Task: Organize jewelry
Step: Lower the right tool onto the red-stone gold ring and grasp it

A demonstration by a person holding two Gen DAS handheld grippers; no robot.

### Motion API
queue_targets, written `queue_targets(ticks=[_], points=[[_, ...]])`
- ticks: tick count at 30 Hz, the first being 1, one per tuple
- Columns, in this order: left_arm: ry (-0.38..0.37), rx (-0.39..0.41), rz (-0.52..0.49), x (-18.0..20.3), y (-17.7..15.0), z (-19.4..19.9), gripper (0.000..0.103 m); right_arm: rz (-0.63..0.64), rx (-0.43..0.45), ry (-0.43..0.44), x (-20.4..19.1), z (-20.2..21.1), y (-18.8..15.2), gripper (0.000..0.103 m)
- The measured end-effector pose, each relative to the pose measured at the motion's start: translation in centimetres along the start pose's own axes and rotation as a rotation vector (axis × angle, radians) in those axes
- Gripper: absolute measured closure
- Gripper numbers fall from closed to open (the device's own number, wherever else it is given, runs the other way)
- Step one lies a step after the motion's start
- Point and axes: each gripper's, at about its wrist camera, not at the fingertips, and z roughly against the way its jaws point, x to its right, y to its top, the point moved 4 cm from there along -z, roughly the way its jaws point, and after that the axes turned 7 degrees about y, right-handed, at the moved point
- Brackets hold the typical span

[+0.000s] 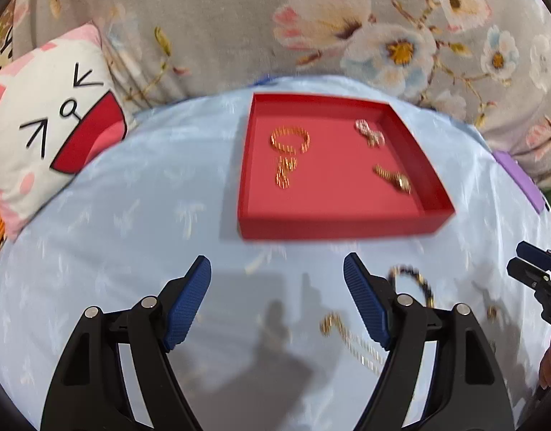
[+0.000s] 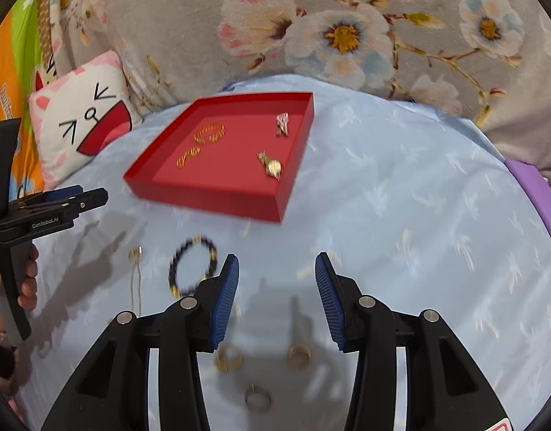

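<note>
Two claws hang over a pale blue cloth [image 1: 96,222], and neither holds anything. On the left, the left claw [image 1: 277,301] stands wide apart, its blue pads [image 1: 187,305] clear of every piece; only bare cloth and its own shadow lie between them. A thin gold chain [image 1: 351,341] lies on the cloth just inside and under its right-hand finger, and a dark beaded bracelet [image 1: 415,283] sits just beyond that finger. Further right, the right claw [image 2: 277,298] is parted less widely, also with nothing between its pads [image 2: 225,301]. Below it on the cloth lie two gold rings [image 2: 228,357] side by side and a silvery ring [image 2: 257,398] nearer the camera, all blurred. The beaded bracelet lies just left of its left finger, with the chain beyond.

Ahead of both claws stands a red tray [image 1: 333,230], apart from them. It holds a gold bracelet [image 1: 290,140], a small gold chain piece [image 1: 286,172], a pale sparkly piece [image 1: 369,133] and a gold watch-like piece [image 1: 394,177]. A cat-face pillow [image 1: 49,122] lies at the far left, a flowered blanket [image 1: 221,28] behind, and a purple block [image 2: 541,197] at the right edge.
</note>
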Motion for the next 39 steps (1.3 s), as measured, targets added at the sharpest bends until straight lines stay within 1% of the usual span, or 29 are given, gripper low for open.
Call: queue_targets(ticks=[3, 6, 8, 11, 14, 19, 24, 26, 28, 33, 36, 37, 39], points=[[0.0, -0.028, 0.003, 0.4, -3.0, 0.8, 0.029, -0.013, -0.005, -0.002, 0.1, 1.0, -2.7, 0.059], [0.006, -0.032, 0.008, 0.8, -5.1, 1.5, 0.029, -0.032, -0.027, 0.009, 0.3, 1.6, -5.1, 0.059], [-0.005, -0.039, 0.021, 1.2, -6.4, 2.0, 0.029, -0.035, -0.037, 0.023, 0.1, 1.8, -6.3, 0.059], [-0.014, -0.042, 0.039, 1.9, -8.0, 2.6, 0.029, -0.008, -0.036, 0.026, -0.7, 2.0, -7.4, 0.059], [-0.012, -0.032, 0.044, 2.5, -9.0, 2.9, 0.029, 0.014, -0.04, 0.05, -1.8, 1.6, -7.7, 0.059], [0.015, -0.025, 0.027, 3.0, -9.8, 2.9, 0.029, 0.026, -0.069, 0.056, -3.1, 0.3, -7.8, 0.059], [-0.01, -0.044, 0.053, 2.6, -9.9, 2.7, 0.029, 0.014, -0.095, 0.039, -3.5, -1.2, -7.4, 0.062], [-0.017, -0.049, 0.062, 2.4, -10.0, 2.6, 0.029, 0.008, -0.105, 0.031, -3.6, -1.7, -7.4, 0.065], [-0.027, -0.053, 0.067, 2.4, -10.1, 2.5, 0.029, -0.003, -0.115, 0.029, -3.5, -2.1, -7.4, 0.071], [-0.043, -0.065, 0.061, 2.6, -10.2, 2.3, 0.029, -0.007, -0.12, 0.024, -3.5, -2.5, -7.3, 0.082], [-0.048, -0.07, 0.063, 2.6, -10.2, 2.2, 0.029, -0.009, -0.119, 0.027, -3.5, -2.5, -7.3, 0.084], [-0.051, -0.072, 0.065, 2.6, -10.3, 2.2, 0.029, -0.01, -0.119, 0.031, -3.5, -2.6, -7.3, 0.088], [-0.054, -0.074, 0.068, 2.6, -10.2, 2.1, 0.029, -0.009, -0.117, 0.037, -3.6, -2.6, -7.3, 0.09]])
